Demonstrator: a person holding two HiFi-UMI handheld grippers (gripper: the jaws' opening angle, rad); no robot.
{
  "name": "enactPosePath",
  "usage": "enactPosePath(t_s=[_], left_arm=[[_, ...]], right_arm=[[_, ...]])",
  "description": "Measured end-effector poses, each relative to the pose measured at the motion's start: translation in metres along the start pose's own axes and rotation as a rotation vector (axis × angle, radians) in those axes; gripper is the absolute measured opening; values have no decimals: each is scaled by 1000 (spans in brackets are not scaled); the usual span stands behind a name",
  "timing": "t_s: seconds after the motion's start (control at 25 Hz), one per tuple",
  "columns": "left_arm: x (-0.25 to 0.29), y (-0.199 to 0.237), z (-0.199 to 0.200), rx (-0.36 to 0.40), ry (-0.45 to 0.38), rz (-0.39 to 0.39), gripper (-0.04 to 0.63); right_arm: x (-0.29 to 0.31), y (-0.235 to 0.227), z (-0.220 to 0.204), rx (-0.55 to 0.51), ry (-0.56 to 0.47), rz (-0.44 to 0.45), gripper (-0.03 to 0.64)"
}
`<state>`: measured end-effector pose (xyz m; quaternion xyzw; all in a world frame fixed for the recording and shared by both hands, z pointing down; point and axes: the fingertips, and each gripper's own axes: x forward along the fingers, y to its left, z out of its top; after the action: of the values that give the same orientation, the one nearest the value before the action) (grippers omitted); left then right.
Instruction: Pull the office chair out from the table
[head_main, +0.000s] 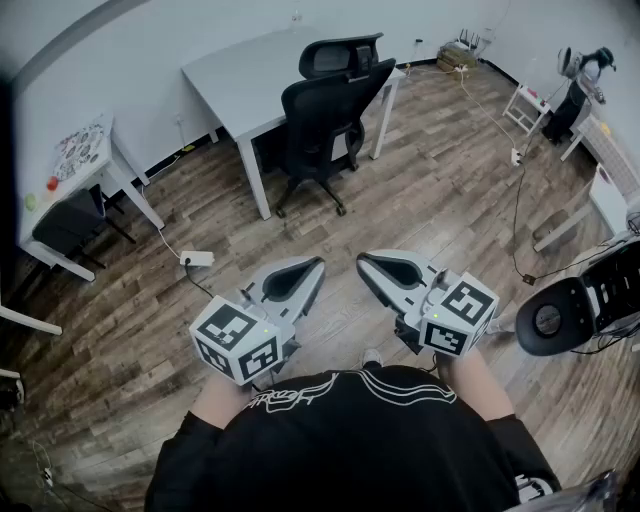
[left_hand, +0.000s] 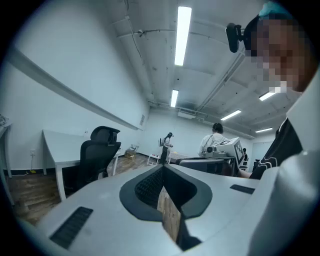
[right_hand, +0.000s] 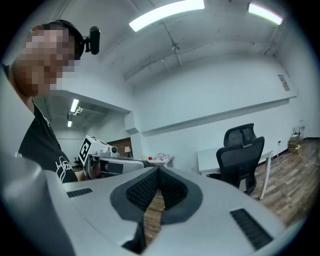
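Left gripper (head_main: 316, 264), jaws together and empty; right gripper (head_main: 364, 262), likewise; office chair (head_main: 322, 115) well ahead of both, tucked at the table (head_main: 235, 70): we judge we must step closer and open the jaws before grasping its backrest.

Floor (head_main: 440, 190): wood-grain planks, brown, low sheen. Table (head_main: 240, 70): smooth matt white top. Office chair (head_main: 325, 112): matt black, cloth-like back. My left gripper (head_main: 316, 264), right gripper (head_main: 363, 260): matt grey plastic shells. Pads (left_hand: 147, 186): black, ribbed.
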<state>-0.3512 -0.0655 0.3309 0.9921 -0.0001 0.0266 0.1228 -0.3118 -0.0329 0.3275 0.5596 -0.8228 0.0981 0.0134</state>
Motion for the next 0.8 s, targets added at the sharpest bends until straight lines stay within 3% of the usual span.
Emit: enactPosePath(t_s=[0.32,0.56,0.8], left_arm=[[30,-10,-6,-13,24,-4,6],[63,-18,-16,-19,56,-5,6],[112,-25,-25,-54,82,-22,6]], right_arm=[[-19,-25,0,27,-14,1,35],[-41,-53,0,106,-63,26,35],[-62,-94,-4,61,-36,-2,35]])
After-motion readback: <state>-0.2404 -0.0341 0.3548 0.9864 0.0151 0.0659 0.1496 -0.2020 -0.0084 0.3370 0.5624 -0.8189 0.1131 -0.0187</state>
